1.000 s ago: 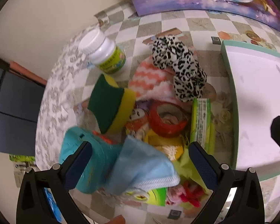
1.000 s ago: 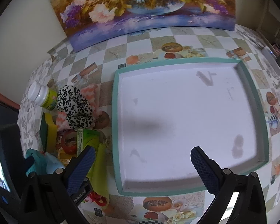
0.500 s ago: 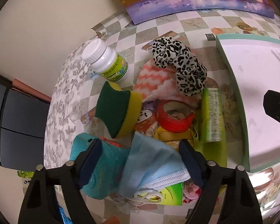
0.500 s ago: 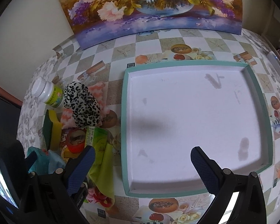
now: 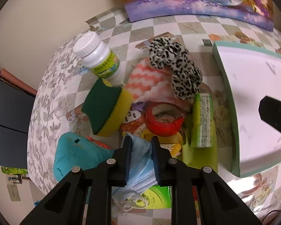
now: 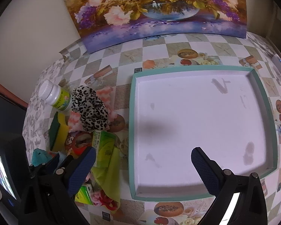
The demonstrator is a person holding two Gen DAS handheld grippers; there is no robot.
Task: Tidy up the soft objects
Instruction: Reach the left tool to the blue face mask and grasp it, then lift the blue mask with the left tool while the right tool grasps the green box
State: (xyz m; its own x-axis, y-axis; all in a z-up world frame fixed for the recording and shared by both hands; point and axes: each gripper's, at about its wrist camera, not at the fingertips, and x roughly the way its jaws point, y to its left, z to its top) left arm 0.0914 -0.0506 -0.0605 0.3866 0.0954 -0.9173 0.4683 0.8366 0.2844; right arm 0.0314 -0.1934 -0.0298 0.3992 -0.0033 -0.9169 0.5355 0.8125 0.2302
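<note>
The left claw (image 5: pixel 141 150) is closing on a pale blue pleated face mask (image 5: pixel 140 159), which bunches between its pads and hides the pile beneath. A teal fabric pouch (image 5: pixel 75 155), green-and-yellow sponge (image 5: pixel 105 106) and red tape roll (image 5: pixel 164 120) crowd close around it. The right claw (image 6: pixel 142 161) hangs spread over the white teal-rimmed tray (image 6: pixel 133 131), whose floor lies bare, on the checkered counter (image 6: pixel 121 60).

Checkered tablecloth (image 6: pixel 121 60): teal-rimmed tray (image 6: pixel 131 131) between right gripper's fingers; pill bottle (image 5: pixel 97 56), sponge (image 5: pixel 105 108) ahead of left gripper.
</note>
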